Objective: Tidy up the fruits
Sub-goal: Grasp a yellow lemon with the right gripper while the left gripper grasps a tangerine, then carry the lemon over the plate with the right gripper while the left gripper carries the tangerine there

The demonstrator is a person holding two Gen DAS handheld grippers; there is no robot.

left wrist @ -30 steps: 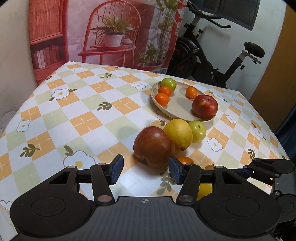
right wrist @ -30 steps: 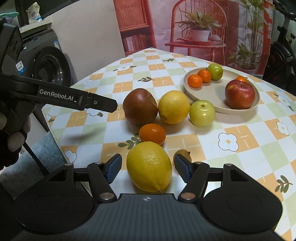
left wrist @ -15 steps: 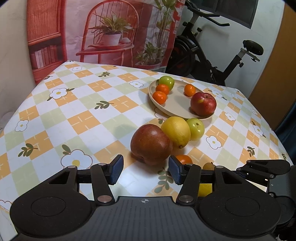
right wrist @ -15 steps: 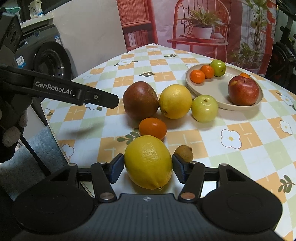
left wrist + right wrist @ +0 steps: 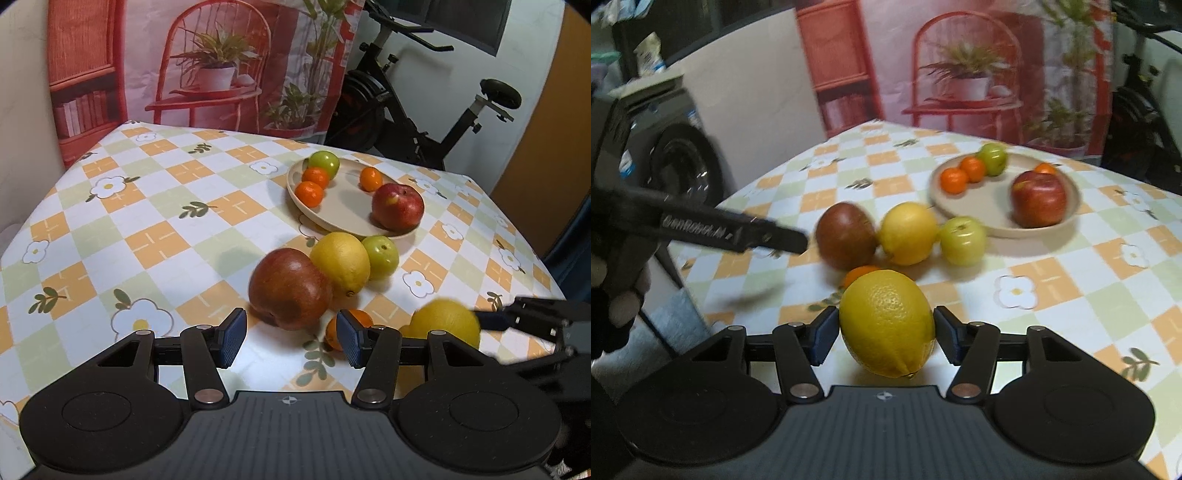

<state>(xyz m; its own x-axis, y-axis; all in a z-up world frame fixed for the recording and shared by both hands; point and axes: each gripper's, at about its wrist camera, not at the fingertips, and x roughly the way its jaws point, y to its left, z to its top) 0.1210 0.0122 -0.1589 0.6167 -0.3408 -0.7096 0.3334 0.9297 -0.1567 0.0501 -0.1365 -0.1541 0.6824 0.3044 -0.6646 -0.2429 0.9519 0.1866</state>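
Observation:
My right gripper (image 5: 884,338) is shut on a big yellow lemon (image 5: 886,321), held just above the checked tablecloth; the left wrist view shows this lemon (image 5: 445,323) at the lower right. My left gripper (image 5: 290,338) stands open and empty, just short of a dark red apple (image 5: 290,288). Beside that apple lie a second lemon (image 5: 341,264) and a green apple (image 5: 382,256), with a small orange (image 5: 360,317) partly behind my left gripper's right finger. The beige plate (image 5: 343,210) behind them holds a red apple (image 5: 397,205), a green apple and three small oranges.
An exercise bike (image 5: 424,110) stands past the table's far right corner. A washing machine (image 5: 683,166) sits left of the table. A person's gloved hand (image 5: 613,295) holds the left gripper there. A printed backdrop (image 5: 221,55) hangs behind the table.
My right gripper's jaws have closed onto the big lemon and raised it a little off the cloth. The left gripper has stayed where it was.

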